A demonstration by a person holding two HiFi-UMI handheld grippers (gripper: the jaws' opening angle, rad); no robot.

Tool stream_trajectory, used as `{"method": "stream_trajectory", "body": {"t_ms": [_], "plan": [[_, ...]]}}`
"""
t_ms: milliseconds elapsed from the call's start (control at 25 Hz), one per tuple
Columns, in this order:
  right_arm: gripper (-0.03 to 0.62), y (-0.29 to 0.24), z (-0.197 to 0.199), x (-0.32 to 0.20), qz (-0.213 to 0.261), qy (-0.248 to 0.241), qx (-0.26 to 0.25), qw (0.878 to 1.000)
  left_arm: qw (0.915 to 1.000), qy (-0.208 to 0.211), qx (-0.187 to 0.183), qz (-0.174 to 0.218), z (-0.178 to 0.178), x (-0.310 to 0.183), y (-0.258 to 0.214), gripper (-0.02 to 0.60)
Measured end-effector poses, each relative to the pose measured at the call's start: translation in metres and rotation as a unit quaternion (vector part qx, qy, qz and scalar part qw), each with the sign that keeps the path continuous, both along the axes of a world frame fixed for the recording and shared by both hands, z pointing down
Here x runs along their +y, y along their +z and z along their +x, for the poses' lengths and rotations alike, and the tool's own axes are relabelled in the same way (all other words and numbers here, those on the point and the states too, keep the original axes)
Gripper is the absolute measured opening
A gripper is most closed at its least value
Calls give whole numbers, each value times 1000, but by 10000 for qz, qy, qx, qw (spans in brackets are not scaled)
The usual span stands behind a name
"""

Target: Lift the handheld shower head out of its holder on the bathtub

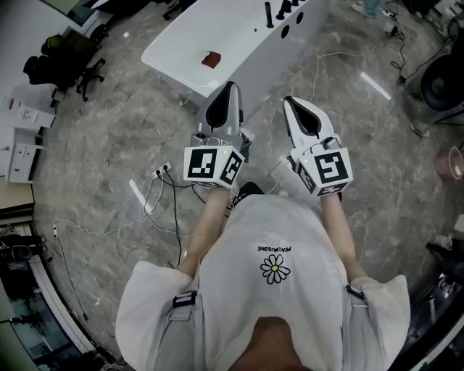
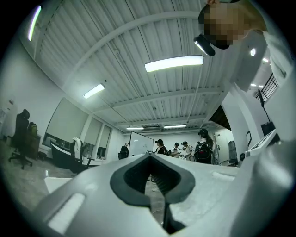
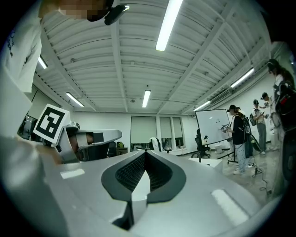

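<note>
The left gripper (image 1: 230,87) is pointing forward and slightly upward, its jaw tips meeting with nothing between them. The left gripper view is showing only ceiling and distant people beyond the tips. The right gripper (image 1: 288,101) is lying level just beside it, its jaws likewise pressed together and empty. Both forearms are reaching out from the person's white shirt (image 1: 275,239), with the marker cubes facing the head camera. Both grippers are hovering over the grey floor (image 1: 109,145) at the near end of the white bathtub (image 1: 174,43).

A small red object (image 1: 211,59) is lying inside the tub. The handheld shower head (image 1: 270,14) is standing as a slim dark upright on the tub's far rim, well apart from both grippers and beside other dark fittings (image 1: 290,11). It is showing too small to separate from its holder, and the frame's top edge is cutting the fittings off.
</note>
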State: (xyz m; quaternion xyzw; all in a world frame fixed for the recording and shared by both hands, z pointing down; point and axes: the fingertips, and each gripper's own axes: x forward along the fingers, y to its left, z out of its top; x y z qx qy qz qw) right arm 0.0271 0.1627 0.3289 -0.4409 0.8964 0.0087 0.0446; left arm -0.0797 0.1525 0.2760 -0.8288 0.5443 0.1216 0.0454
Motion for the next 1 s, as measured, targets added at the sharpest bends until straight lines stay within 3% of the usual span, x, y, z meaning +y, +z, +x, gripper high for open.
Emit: {"method": "stream_trajectory", "body": {"t_ms": [160,320,400,560,600,680,1000], "plan": [[20,-1,6,-2,-339,-22,-855,9958,9998,-59,-16,-185,-3,7,4,0],[15,-8,-7,-4,-744,-614,-1942,9762,9991,-48,-231,-338,-16,13,3,0],[11,-5,-19,-1,-977,-981,-2157,9666,9987,-6,-195,-463,-27,12,12,0],[101,10,-30,1,-1486,-1278,-2431,9500,9973,12,-151,-719,-36,12,29,0],[112,13,-29,2,-1575,-1298,-2442,9480,9968,65,-166,-785,-35,9,32,0],[26,20,-24,0,-1629,-1209,-2254,9529,9947,236,-217,-981,-30,-4,40,0],[23,65,13,-77,-1607,100,-1267,9788,9871,935,-354,-1250,9,-70,77,0]]}}
